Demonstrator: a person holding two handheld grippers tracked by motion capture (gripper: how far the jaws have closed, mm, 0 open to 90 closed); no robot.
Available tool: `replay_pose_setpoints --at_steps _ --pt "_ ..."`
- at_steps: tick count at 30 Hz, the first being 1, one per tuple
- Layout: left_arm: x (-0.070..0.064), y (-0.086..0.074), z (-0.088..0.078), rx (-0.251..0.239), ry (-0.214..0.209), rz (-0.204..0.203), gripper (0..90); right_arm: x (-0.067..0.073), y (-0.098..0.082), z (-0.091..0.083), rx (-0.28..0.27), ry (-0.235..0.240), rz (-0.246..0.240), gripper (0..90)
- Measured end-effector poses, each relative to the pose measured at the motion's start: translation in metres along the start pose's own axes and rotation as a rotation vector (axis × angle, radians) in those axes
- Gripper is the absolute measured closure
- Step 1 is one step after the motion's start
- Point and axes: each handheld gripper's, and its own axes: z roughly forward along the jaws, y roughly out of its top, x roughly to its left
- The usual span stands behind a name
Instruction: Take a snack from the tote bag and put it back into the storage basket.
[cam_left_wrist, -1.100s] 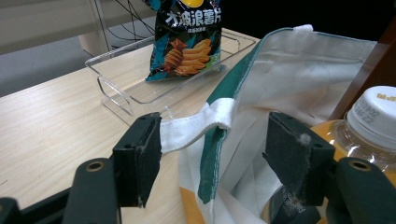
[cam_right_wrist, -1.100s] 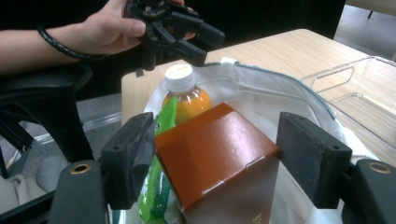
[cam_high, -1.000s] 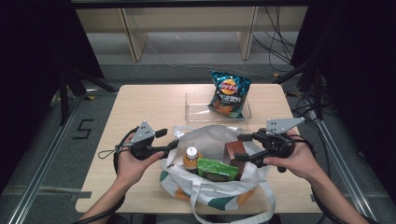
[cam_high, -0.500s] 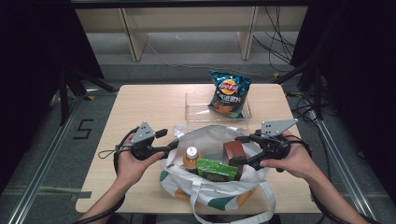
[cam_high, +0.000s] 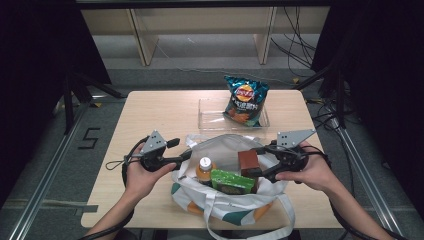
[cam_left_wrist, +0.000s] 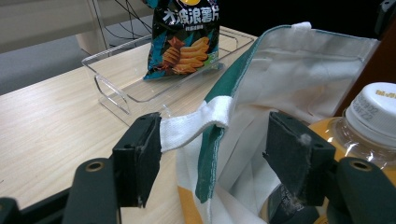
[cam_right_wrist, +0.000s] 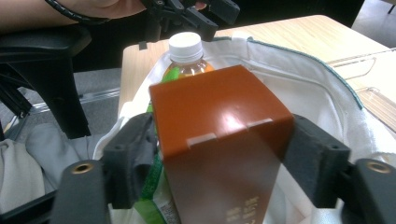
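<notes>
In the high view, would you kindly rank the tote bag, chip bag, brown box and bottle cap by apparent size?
1. tote bag
2. chip bag, though it sits farther from the camera
3. brown box
4. bottle cap

1. Brown box (cam_right_wrist: 219, 140): a glossy rust-brown carton with a tucked flap on its top face. It stands upright inside the tote bag, at the right side of the opening, its top above the rim. Both of its sides are in contact with black jaw pads.
2. Tote bag (cam_high: 225, 200): white fabric with green trim and an orange lower band. It sits open on the table's near edge, handles draped toward the front. Its left rim and strap (cam_left_wrist: 196, 123) lie between two spread jaw pads.
</notes>
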Motion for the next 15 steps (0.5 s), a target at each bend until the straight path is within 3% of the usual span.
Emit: replay_pose_setpoints --at_steps 2,9,12,15 --pt "-0.0002 -0.0001 0.0000 0.000 0.002 -0.005 35.4 0.0016 -0.0008 0.0002 -0.008 -0.007 0.016 34.9" --pt "-0.0001 0.0002 0.0002 0.000 -0.001 0.002 35.4 0.0025 -0.0007 0.0011 -0.014 -0.020 -0.010 36.2" --pt "-0.0001 0.0002 0.0001 -0.001 0.000 0.002 35.4 0.0047 -0.0015 0.0016 -0.023 -0.038 0.035 33.9" --pt "-0.0003 0.0003 0.0002 0.000 -0.002 0.003 35.4 0.0041 -0.0010 0.0007 -0.018 -0.041 0.031 33.6"
